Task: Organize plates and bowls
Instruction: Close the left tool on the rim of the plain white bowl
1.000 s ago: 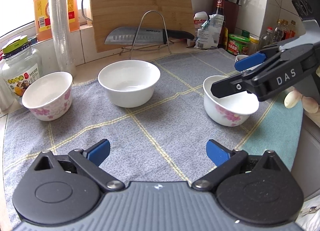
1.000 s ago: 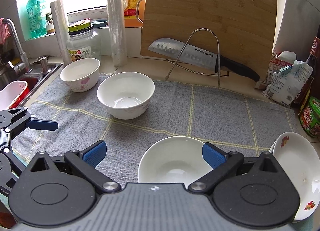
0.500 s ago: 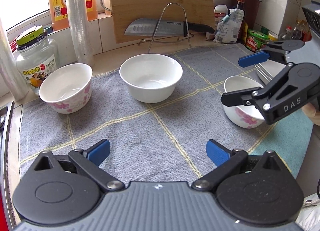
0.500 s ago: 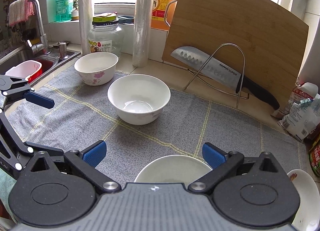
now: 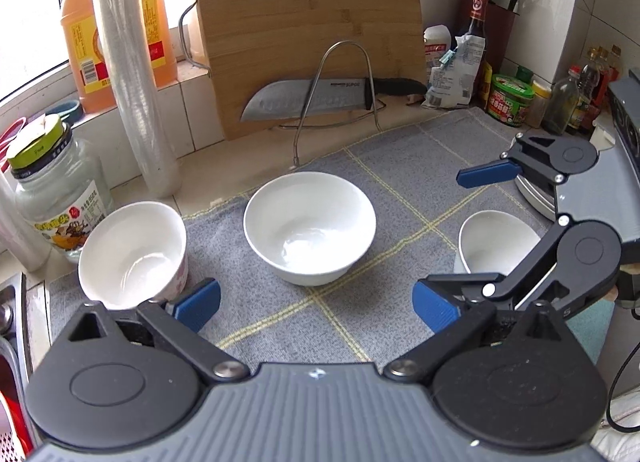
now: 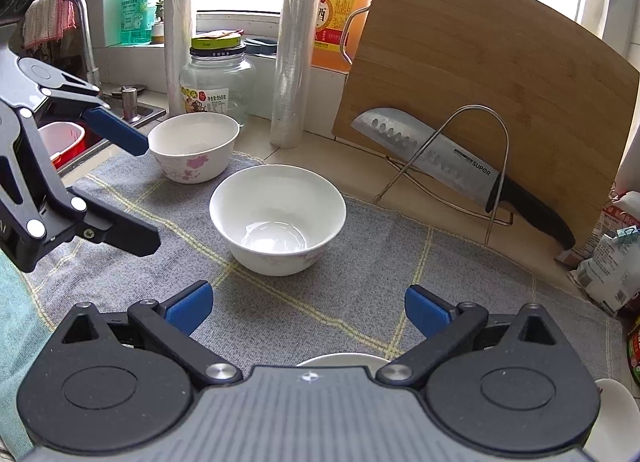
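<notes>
Three bowls sit on a grey checked cloth (image 5: pixel 400 189). A plain white bowl (image 5: pixel 310 227) (image 6: pixel 278 217) is in the middle. A flowered bowl (image 5: pixel 132 258) (image 6: pixel 194 145) is at the left near the sink. A third bowl (image 5: pixel 494 242) is at the right, and only its rim (image 6: pixel 344 360) shows under my right gripper. My left gripper (image 5: pixel 316 304) is open and empty, its left finger just in front of the flowered bowl. My right gripper (image 6: pixel 306 308) is open and empty above the third bowl. A plate (image 6: pixel 614 414) lies at the right.
A cutting board (image 5: pixel 304 25) and a knife (image 5: pixel 316 101) on a wire rack stand behind the cloth. A jar (image 5: pixel 52 189), plastic rolls (image 5: pixel 136 93) and an oil jug (image 5: pixel 80 33) are at the back left. The sink (image 6: pixel 64 137) is left. Bottles and packets (image 5: pixel 508 97) crowd the right corner.
Both grippers have moved forward and left over the cloth. The flowered bowl now sits close to my left gripper's left finger. The right bowl has slid almost wholly under my right gripper.
</notes>
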Tool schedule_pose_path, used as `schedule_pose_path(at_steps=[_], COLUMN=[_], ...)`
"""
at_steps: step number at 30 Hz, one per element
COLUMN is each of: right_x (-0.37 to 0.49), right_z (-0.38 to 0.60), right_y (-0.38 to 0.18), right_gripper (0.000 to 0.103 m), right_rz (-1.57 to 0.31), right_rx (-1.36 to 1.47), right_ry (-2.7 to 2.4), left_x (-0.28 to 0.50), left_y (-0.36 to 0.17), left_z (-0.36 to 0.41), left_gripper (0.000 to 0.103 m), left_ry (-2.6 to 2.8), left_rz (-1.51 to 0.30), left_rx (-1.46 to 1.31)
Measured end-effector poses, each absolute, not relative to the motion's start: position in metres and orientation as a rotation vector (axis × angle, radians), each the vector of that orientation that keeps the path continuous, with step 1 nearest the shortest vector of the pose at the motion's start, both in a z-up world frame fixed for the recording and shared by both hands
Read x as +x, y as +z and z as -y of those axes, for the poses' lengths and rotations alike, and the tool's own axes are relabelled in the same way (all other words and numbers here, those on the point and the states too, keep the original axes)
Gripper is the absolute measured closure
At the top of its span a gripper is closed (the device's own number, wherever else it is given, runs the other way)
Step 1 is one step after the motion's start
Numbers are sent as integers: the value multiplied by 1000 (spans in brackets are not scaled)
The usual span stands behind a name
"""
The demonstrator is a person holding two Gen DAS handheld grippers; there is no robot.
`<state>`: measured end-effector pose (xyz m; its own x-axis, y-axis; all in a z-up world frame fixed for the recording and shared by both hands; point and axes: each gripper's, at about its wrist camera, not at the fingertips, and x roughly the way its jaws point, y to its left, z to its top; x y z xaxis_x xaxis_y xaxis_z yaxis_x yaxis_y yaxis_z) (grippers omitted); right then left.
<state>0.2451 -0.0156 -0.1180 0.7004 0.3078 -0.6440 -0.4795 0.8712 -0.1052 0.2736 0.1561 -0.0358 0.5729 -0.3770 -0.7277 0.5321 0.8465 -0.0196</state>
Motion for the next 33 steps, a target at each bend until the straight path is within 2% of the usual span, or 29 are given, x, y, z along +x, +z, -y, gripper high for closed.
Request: schedule_pose_path(at_steps=[6, 18, 30, 33], right_x=[256, 283, 303, 306], right_z=[0, -26, -39, -42], right_y=[-120, -133, -144, -146], right_gripper=[0, 0, 0, 1], right_rz=[-662, -719, -757, -764], right_rx=[-309, -375, -383, -382], right_ry=[441, 482, 493, 491], left_x=[306, 372, 393, 395], left_y=[-38, -72, -82, -82], left_z=[-146, -135, -128, -127], left_gripper=[1, 2, 3, 6], left_ry=[-572, -608, -651, -653], left_rz=[-795, -945, -1004, -1012], left_rx=[202, 141, 139, 136])
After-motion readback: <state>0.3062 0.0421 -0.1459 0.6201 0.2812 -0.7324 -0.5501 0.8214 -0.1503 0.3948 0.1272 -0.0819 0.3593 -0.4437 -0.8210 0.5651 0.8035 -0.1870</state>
